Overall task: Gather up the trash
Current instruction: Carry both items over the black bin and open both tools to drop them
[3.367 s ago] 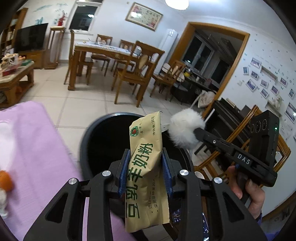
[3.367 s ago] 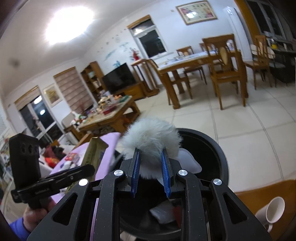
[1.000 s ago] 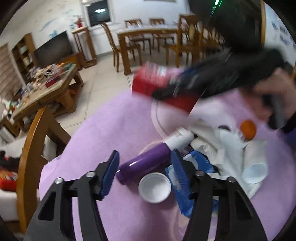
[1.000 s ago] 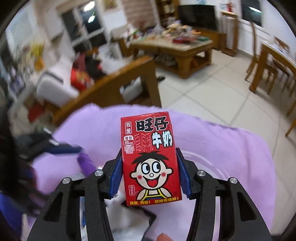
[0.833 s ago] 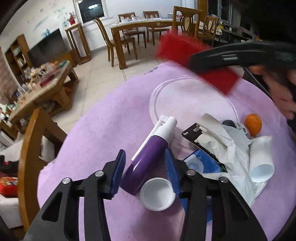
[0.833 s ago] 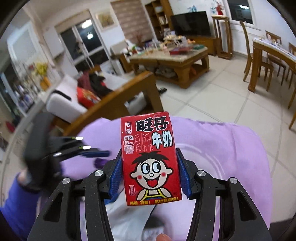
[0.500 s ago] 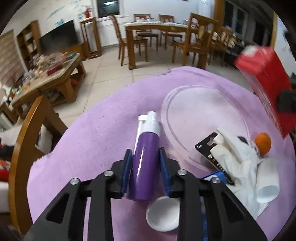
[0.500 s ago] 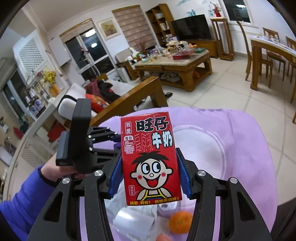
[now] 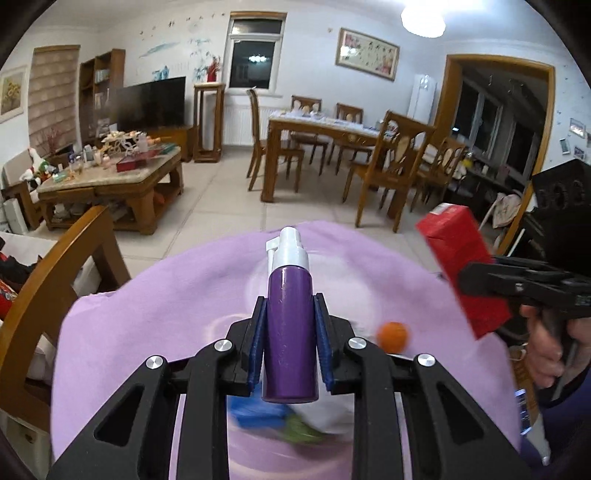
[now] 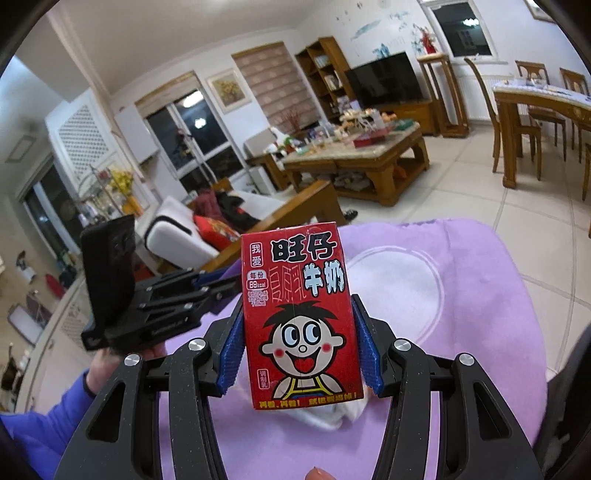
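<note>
A ceiling lamp (image 9: 423, 16) lights my room evenly, fisheye bending the dark-cornered edges, while the orange (image 9: 393, 332) and wrappers (image 9: 273, 417) under my tongs smear with motion blur.

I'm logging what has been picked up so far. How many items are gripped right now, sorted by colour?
Purple: 1, the spray bottle in the left hand-held gripper.
Red: 1, the milk carton in the right hand-held gripper.
Total: 2.
</note>
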Available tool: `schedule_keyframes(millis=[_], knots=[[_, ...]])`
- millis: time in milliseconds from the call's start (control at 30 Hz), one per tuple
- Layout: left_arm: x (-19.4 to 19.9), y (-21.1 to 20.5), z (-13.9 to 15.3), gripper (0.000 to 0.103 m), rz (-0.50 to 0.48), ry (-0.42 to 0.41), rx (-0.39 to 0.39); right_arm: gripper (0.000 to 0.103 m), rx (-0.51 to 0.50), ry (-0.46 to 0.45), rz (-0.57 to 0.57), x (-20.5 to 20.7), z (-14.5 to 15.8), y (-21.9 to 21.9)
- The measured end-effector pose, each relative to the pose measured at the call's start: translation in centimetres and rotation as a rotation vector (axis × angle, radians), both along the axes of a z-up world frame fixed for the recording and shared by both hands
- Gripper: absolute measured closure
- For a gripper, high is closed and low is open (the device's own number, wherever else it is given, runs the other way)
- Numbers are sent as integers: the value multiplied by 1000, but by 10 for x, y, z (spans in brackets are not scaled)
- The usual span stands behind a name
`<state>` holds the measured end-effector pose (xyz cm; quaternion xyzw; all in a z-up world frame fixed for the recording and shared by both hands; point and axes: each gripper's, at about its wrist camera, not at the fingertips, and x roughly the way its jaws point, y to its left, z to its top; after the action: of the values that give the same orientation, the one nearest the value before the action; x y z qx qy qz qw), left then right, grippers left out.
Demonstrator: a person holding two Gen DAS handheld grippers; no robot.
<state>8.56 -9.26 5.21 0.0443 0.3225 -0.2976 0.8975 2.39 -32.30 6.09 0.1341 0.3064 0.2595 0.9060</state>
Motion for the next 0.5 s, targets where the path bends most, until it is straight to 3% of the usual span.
schedule_keyframes(millis=[200, 500], knots=[[-43, -39, 18, 79, -39, -37, -54, 51, 9, -68, -81, -61, 18, -50], [-76, -123, 25, 79, -151, -25, -136, 51, 45, -104, -263, -136, 16, -159]])
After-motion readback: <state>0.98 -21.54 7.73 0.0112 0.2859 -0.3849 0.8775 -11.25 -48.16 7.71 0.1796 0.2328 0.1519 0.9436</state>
